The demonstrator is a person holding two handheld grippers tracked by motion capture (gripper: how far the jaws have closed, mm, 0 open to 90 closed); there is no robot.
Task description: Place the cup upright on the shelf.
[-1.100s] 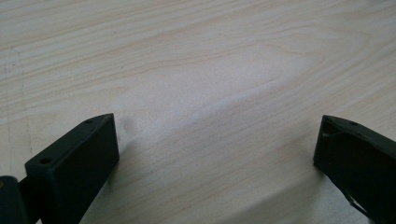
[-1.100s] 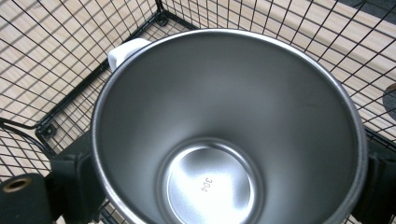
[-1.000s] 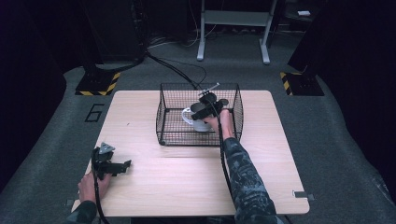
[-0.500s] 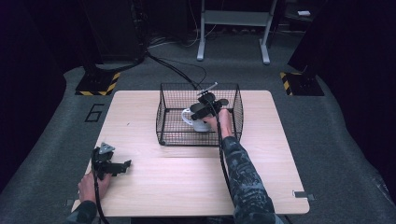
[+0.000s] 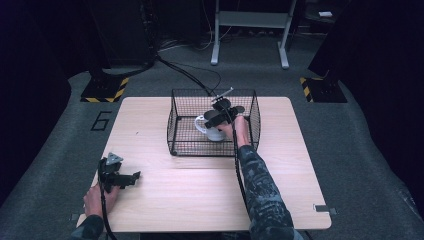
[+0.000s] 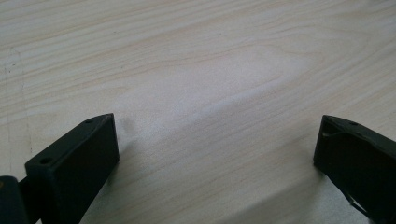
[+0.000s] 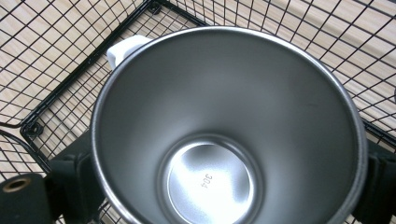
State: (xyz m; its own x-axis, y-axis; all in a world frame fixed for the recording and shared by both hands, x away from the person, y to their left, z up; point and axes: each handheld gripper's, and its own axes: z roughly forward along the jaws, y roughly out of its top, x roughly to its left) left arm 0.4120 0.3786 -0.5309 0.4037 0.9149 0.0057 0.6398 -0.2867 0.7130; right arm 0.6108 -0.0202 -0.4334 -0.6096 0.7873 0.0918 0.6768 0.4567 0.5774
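A white mug (image 5: 213,132) with a steel inside (image 7: 224,140) stands upright in the black wire basket (image 5: 175,125) at the table's far middle. Its white handle (image 7: 125,46) points toward the basket's left wall. My right gripper (image 5: 218,116) reaches down into the basket, and its jaws press on the mug's outer wall from both sides; my right gripper (image 7: 224,182) is shut on the mug. Whether the mug rests on the basket floor I cannot tell. My left gripper (image 5: 131,177) lies low at the table's near left; my left gripper (image 6: 217,140) is open over bare wood.
The light wooden table (image 5: 200,190) has free room in front of the basket and on both sides. A cable (image 5: 190,75) runs from the floor behind to the basket area. Metal stand legs (image 5: 250,30) and hazard-striped bases (image 5: 107,92) sit on the floor beyond.
The right gripper with the mug has shifted only slightly inside the basket. The left gripper has stayed where it was.
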